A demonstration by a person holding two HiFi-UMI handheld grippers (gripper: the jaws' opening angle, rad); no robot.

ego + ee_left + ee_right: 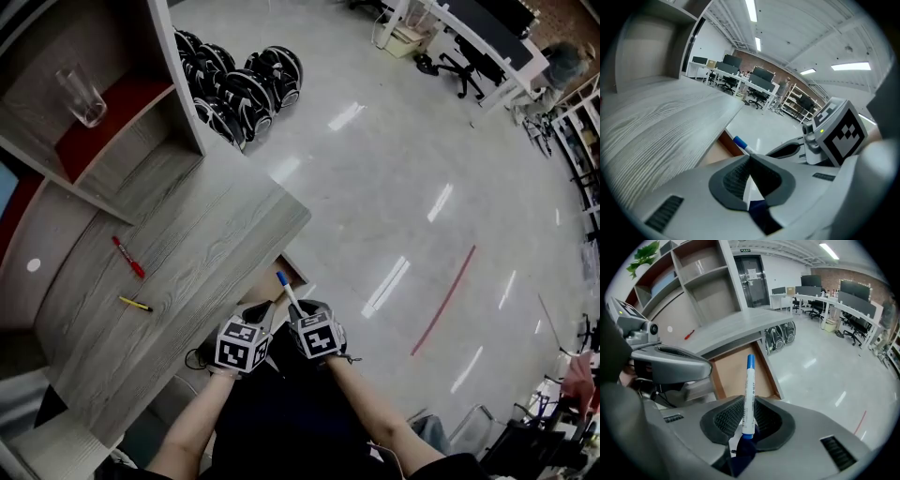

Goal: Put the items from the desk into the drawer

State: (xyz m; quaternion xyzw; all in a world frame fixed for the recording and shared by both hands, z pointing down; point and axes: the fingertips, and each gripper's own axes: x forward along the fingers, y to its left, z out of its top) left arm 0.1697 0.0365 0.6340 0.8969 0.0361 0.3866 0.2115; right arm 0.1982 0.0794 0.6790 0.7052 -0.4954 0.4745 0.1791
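Right gripper (748, 416): jaws drawn in narrow, pinching a white marker (749, 394) low on the barrel, blue cap pointing away past the pads. Gripped near the tail end, probably to leave the long end free to go in first. Straight beyond the cap, the open drawer (740, 373) with its brown floor showing. Marker poised over the drawer's mouth, not yet inside, judging by the head view and the right gripper view together.

Left gripper (750, 176): jaws closed pad to pad, nothing between them. Sits just beside the right one, likely idle for this step.

Both pointed forward and steeply down in front of the body. Forearms out side by side, marker cubes turned upward, close to the front edge of the worktop (187, 244).

On the worktop, well apart from either gripper: a red pen (128, 257) and a yellow pen (136, 304), both lying flat. Glass (82, 96) upright on the shelf above, off the worktop proper.

Judgement: one item about to go in, at least two to fetch. Next move calls for lowering towards the drawer floor, then easing the jaws apart. Released from height, a round barrel could bounce or roll.
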